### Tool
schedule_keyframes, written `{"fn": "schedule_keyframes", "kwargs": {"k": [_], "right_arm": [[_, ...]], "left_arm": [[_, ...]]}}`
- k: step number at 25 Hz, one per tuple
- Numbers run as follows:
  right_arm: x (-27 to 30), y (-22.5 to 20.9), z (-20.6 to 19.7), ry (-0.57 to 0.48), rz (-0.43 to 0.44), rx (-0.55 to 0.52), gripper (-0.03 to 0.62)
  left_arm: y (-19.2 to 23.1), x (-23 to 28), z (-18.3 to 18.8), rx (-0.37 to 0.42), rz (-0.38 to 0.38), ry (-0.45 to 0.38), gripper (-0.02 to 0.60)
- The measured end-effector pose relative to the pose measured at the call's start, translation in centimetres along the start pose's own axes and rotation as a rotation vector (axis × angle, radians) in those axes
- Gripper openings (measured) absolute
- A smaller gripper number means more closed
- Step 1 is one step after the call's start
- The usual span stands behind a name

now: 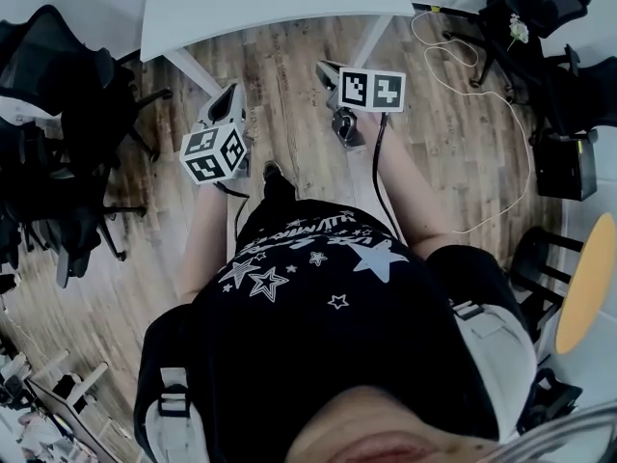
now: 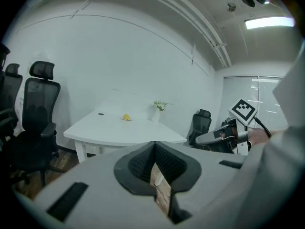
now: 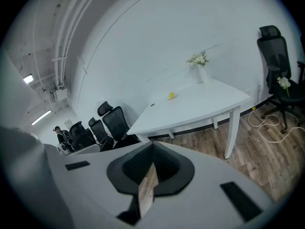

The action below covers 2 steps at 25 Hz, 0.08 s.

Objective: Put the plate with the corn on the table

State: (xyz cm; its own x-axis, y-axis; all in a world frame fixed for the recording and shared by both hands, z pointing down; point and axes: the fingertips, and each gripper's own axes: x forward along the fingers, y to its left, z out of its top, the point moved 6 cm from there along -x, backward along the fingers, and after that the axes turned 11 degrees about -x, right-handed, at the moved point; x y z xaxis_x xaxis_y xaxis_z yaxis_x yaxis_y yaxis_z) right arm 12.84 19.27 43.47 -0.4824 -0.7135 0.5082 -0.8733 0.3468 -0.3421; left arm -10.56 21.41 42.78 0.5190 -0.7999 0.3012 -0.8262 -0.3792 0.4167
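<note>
Black office chairs [image 2: 40, 109] stand at the far left, beside the white table [image 1: 270, 8]. The left gripper [image 1: 230, 89] is aimed toward that table. Its jaws are pressed together with nothing between them, and only a sliver of floor shows through.

The plate with the corn [image 2: 126, 118] already lies on the tabletop, toward the back edge by the wall, well out of reach of either gripper. To its right, near it but apart, stands a vase of flowers [image 2: 156, 113]. Further right, the right gripper [image 1: 322, 67] is likewise closed tight and empty.

The plate looks small, stiff and probably light. Its near rim is the likely place to pinch, and it should be kept level, since the corn sits loose and may roll off.
</note>
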Motion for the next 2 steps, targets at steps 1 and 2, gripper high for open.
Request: {"fn": "schedule_keyframes", "kwargs": {"k": [1, 2], "right_arm": [[-0.40, 0.10, -0.33, 0.000, -0.001, -0.004, 0.005], [-0.78, 0.19, -0.66, 0.001, -0.002, -0.008, 0.005]], "left_arm": [[-0.33, -0.33, -0.22, 0.002, -0.003, 0.000, 0.006], [-0.64, -0.66, -0.45, 0.004, -0.006, 0.000, 0.006]]}}
